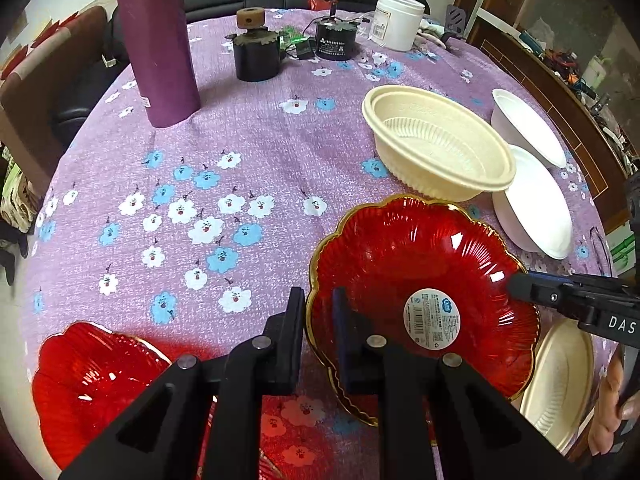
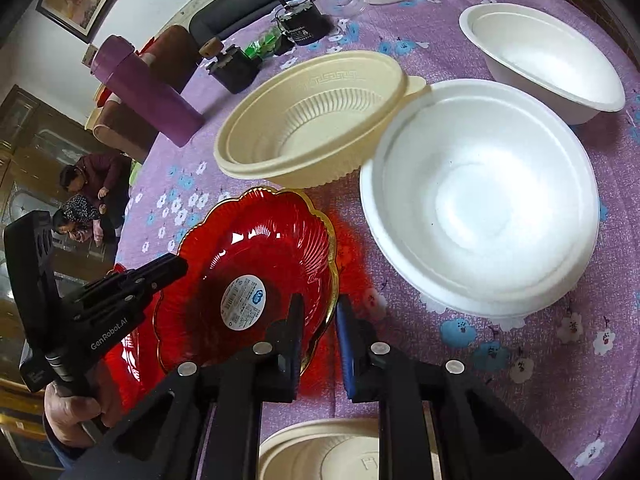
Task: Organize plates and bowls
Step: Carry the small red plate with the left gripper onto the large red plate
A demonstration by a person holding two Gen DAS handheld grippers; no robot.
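Note:
A red glass plate (image 1: 420, 272) with a gold scalloped rim and a round label is held tilted above the table. My left gripper (image 1: 318, 304) is shut on its left rim. My right gripper (image 2: 320, 312) is shut on its opposite rim (image 2: 326, 280); it also shows in the left wrist view (image 1: 520, 284). A second red plate (image 1: 92, 384) lies on the table at lower left. A cream ribbed bowl (image 1: 436, 140) and two white bowls (image 1: 536, 204) (image 1: 524, 124) stand behind. A cream plate (image 1: 560, 380) lies under the right gripper.
A tall purple flask (image 1: 158, 40), a black cylinder with a wooden knob (image 1: 256, 52), a small motor (image 1: 334, 40) and a white jar (image 1: 396, 20) stand at the table's far side. The purple flowered cloth (image 1: 240, 152) covers the table. People sit beyond the left edge (image 2: 88, 188).

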